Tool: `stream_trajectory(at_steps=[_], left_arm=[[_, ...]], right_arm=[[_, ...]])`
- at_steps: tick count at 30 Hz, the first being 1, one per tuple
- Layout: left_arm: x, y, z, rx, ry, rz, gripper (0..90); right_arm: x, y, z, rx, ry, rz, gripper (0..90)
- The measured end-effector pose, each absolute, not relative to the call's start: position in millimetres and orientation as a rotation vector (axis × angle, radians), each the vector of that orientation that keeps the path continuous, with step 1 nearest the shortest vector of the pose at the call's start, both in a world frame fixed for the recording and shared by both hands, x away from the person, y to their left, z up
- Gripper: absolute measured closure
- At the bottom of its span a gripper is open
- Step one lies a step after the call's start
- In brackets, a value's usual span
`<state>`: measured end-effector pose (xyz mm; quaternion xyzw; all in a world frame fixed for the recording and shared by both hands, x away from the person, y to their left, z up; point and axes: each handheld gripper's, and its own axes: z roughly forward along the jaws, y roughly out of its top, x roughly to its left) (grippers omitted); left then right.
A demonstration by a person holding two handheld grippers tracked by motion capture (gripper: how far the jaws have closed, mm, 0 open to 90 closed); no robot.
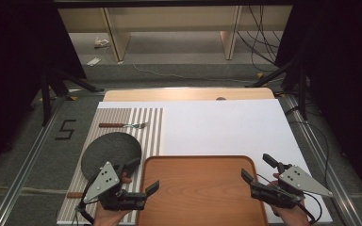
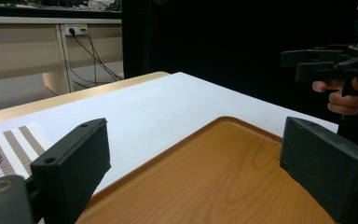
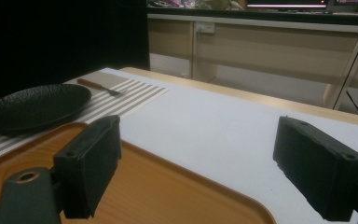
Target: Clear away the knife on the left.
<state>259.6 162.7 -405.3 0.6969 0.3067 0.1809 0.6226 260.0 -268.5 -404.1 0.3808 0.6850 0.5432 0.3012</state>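
A brown wooden tray (image 1: 200, 188) lies at the table's near edge, with nothing on it. My left gripper (image 1: 143, 175) is open at the tray's left rim, one jaw over the tray and the other toward the black plate (image 1: 109, 151). My right gripper (image 1: 257, 167) is open at the tray's right rim, one jaw over the tray and one over the white board (image 1: 226, 125). In the left gripper view, the left gripper (image 2: 200, 163) has its jaws wide apart above the tray (image 2: 214, 182), and the right gripper (image 2: 326, 63) shows beyond. In the right gripper view, the right gripper (image 3: 205, 163) spans the tray corner (image 3: 168, 191).
The plate sits on a striped placemat (image 1: 152, 129) left of the tray. A wooden-handled fork (image 1: 122, 125) lies at the mat's far end, and another wooden handle (image 1: 74, 194) lies at its near left. Black stands and cables flank the table.
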Motion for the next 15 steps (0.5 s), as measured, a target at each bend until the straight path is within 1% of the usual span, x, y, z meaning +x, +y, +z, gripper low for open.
stream_trajectory(at_steps=[15], left_arm=[[261.8,162.1,-405.8,1.628,0.704,0.377,7.5]], right_arm=[[260.2,-268.6,-404.3,1.011,1.819,1.442,16.1]])
